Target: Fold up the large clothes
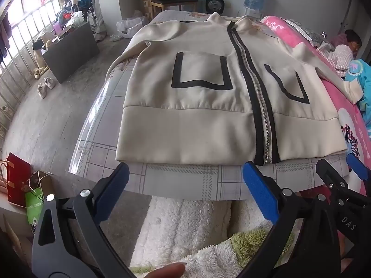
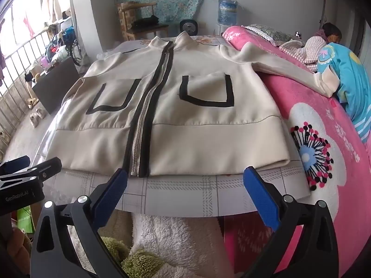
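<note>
Cream zip-front jacket with black pocket outlines (image 1: 208, 106) lies flat, zipped, on the plaid-covered table (image 1: 185, 180), its far sleeve draped onto the pink floral blanket (image 2: 324, 120). Left gripper (image 1: 185, 185) and right gripper (image 2: 185, 187) hover before the hem, both spread wide, empty. Risk: the draped sleeve drags and skews the fold; pads may pinch only the top layer.

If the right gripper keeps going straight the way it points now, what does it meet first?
Most likely the jacket's bottom hem beside the zipper, past a strip of checked table cover. The right gripper is open and empty; depth is unclear.
</note>
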Motion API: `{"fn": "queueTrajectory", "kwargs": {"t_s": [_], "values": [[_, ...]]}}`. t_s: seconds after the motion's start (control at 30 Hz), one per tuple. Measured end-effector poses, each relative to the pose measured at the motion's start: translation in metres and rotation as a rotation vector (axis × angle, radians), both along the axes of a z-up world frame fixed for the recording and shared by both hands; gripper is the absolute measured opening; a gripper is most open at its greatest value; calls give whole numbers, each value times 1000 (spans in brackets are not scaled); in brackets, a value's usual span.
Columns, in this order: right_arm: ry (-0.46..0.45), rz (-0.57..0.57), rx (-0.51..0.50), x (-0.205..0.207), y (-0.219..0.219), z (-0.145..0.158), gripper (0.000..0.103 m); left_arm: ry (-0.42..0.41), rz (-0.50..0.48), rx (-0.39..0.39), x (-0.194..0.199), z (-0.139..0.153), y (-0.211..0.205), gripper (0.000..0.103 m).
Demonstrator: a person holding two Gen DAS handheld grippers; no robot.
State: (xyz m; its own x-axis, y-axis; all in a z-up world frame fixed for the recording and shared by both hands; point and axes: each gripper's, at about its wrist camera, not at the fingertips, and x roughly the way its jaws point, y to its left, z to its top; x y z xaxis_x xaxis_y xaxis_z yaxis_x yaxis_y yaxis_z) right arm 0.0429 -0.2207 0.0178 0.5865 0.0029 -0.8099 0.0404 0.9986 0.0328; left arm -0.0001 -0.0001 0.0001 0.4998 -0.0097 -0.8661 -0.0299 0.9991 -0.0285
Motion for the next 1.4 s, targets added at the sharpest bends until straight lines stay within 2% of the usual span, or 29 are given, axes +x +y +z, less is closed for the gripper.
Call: {"fn": "queueTrajectory", "kwargs": {"t_s": [0.1,0.17,0.23,0.33,1.4], "values": [[7,14,-12,5,4,-2,98,-9,-3,14,0,0,-2,95],[-27,-1,3,-2,1,3,98,-18,-13,28,-9,-5,-11,95],[-28,-4,4,0,1,3,98,-3,-18,-1,-8,-6,-3,95],[-48,-10,12,-10,-1,0,98,-6,-21,10,-11,-6,-7,95],[-29,4,11,-4,5,4,98,-4,-10,20,-6,1,-5,95]]}}
